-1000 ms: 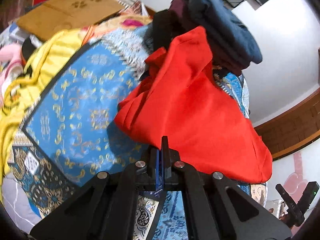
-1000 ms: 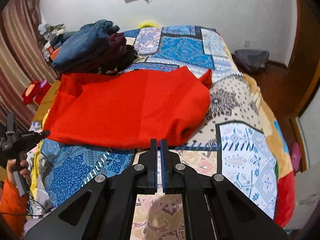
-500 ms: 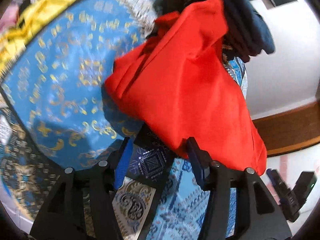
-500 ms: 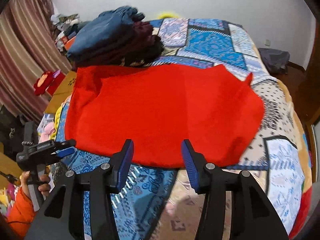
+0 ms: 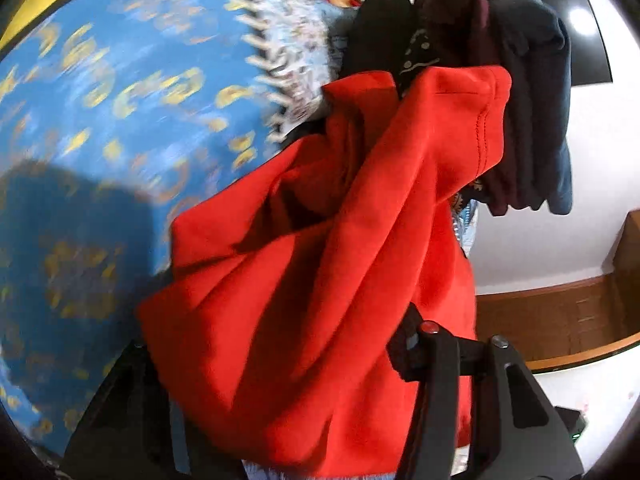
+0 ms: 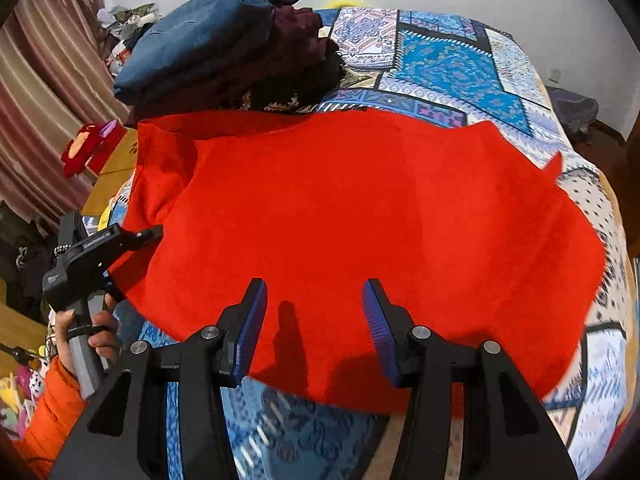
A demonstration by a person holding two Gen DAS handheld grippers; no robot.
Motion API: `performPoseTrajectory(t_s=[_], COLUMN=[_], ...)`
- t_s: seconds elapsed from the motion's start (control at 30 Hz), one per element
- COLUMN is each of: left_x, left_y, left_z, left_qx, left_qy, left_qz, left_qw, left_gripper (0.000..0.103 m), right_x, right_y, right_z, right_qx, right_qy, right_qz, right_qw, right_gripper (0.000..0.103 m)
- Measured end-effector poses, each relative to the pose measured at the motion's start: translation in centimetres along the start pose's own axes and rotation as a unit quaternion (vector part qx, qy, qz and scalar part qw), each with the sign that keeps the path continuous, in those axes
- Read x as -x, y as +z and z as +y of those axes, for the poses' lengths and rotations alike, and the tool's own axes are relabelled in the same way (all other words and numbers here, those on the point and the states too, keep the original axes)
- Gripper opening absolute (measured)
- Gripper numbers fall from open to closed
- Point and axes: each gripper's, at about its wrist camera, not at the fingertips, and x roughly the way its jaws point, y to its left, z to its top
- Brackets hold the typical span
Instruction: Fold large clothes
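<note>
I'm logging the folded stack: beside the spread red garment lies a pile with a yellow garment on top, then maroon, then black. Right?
Not quite. In the right wrist view the top of the pile is a dark blue garment, not yellow. Beneath it come the maroon garment and the black one, beside the spread red garment.

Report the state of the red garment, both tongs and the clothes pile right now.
Red garment: laid out on the bed, rumpled at its left end.
Left tongs: apart, just been closing, red cloth between them.
Right tongs: open, just been opening, over the near hem, gripping nothing.
Clothes pile: folded, stacked beyond the garment.
</note>
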Motion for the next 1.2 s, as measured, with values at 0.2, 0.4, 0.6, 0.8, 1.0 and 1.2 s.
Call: performPoseTrajectory(t_s=[0.2, 0.4, 0.6, 0.8, 1.0, 1.2], left_x=[-1.3, 2.5, 8.9, 14.7, 16.7, 15.1], left_y=[0.5, -0.7, -1.7, -2.8, -2.9, -2.7], left_z=[-2.1, -6.9, -9.1, -9.0, -5.6, -3.0], left_qx=[-0.021, -0.097, -0.113, -0.125, -0.071, -0.05], left_qy=[0.031, 0.048, -0.005, -0.008, 0.018, 0.07], left_qz=[-0.019, -0.081, -0.122, -0.167, -0.186, -0.165], left_qw=[0.9991, 0.9908, 0.9861, 0.9779, 0.9799, 0.9826], left_gripper=[0.008, 0.003, 0.002, 0.002, 0.002, 0.002], right_x=[-1.5, -1.9, -1.1, -1.1, -5.1, -7.8], right_y=[0.6, 1.4, 2.7, 3.1, 1.2, -1.5], right_z=[0.8, 1.5, 3.0, 6.7, 11.8, 15.6], right_qx=[0.004, 0.028, 0.028, 0.046, 0.103, 0.178], right_qy=[0.001, -0.008, 0.013, 0.058, 0.071, 0.038], right_qz=[0.022, 0.033, 0.027, 0.044, 0.099, 0.097], right_qw=[1.0, 0.999, 0.999, 0.996, 0.987, 0.979], right_gripper=[0.046, 0.046, 0.046, 0.049, 0.053, 0.077])
